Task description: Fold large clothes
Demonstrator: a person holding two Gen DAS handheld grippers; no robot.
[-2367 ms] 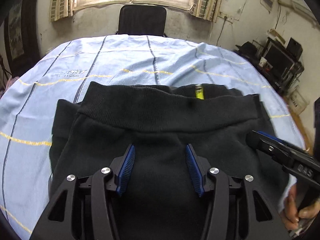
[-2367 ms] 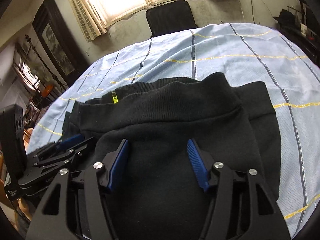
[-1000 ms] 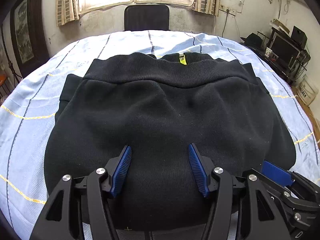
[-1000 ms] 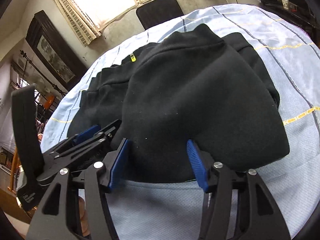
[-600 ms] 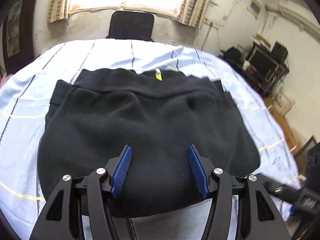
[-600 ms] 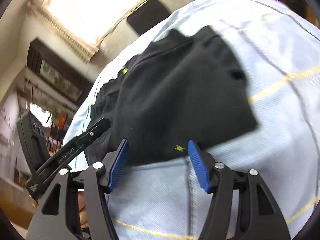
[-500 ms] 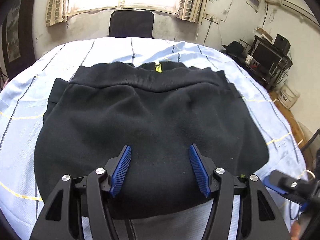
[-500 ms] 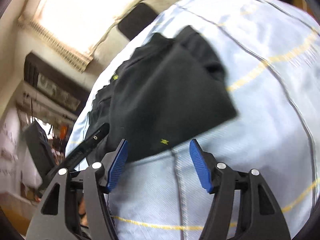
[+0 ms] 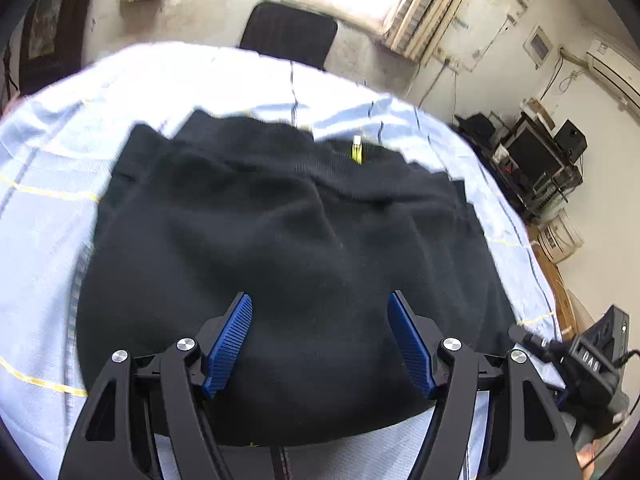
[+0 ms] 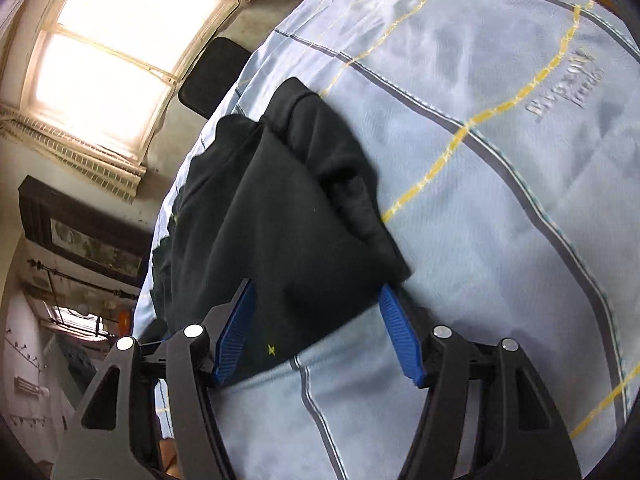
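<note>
The left gripper [image 9: 320, 336] hovers low over the near edge of the folded black garment [image 9: 288, 272], fingers spread and empty. The right gripper [image 10: 316, 328], also spread and empty, has swung to the garment's right corner on the blue bedsheet [image 10: 500, 184], tilted more than half a second ago.

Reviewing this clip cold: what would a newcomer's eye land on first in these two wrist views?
The big black knit garment, folded into a thick bundle, fills the middle of the light blue bedsheet with yellow and dark stripes. A small yellow tag stands out at its far ribbed edge. Both the left gripper and the right gripper hang open with blue-padded fingers over the garment's near edge, gripping nothing.
</note>
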